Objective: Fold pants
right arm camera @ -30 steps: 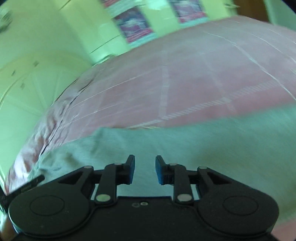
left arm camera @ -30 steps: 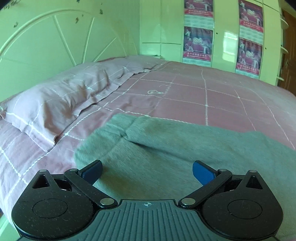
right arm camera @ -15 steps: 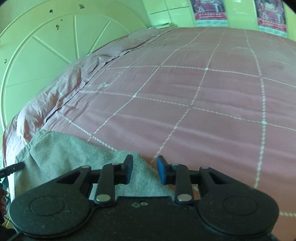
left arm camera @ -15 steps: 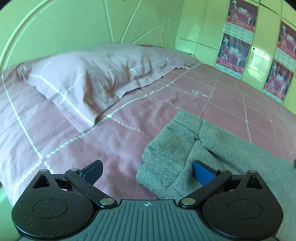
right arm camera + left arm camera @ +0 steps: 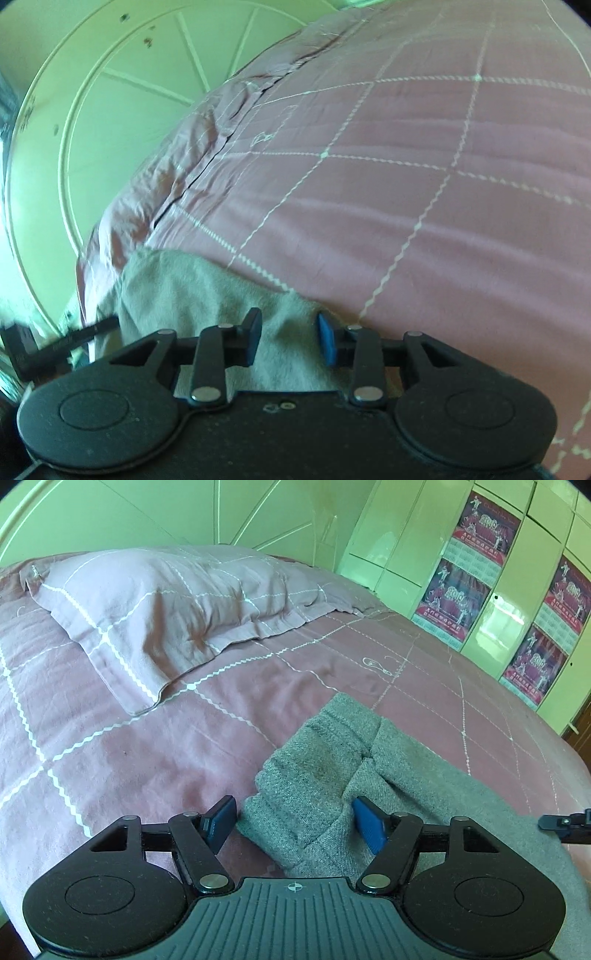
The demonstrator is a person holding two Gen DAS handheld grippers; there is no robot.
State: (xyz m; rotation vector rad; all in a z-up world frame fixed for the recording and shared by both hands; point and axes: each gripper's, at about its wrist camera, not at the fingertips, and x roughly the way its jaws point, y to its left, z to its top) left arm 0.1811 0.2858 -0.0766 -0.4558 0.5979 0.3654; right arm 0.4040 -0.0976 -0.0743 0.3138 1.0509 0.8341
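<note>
Grey pants (image 5: 406,775) lie on the pink bed cover, their folded left end bunched into thick layers. My left gripper (image 5: 295,825) is open, its blue pads on either side of that bunched end, low over it. In the right wrist view the pants (image 5: 192,288) show as a grey corner near the bed's edge. My right gripper (image 5: 290,339) is partly open with that corner of cloth between its fingers, not clamped. The tip of the right gripper (image 5: 565,821) shows at the right edge of the left wrist view.
A pink pillow (image 5: 173,602) lies at the head of the bed, left of the pants. The pale headboard (image 5: 110,92) stands behind it. Wardrobe doors with posters (image 5: 465,561) line the far side. The checked bed cover (image 5: 424,184) stretches beyond the pants.
My left gripper has swung to the pants' left end and narrowed slightly around it. My right gripper has moved to the pants' far corner and opened wider over it.
</note>
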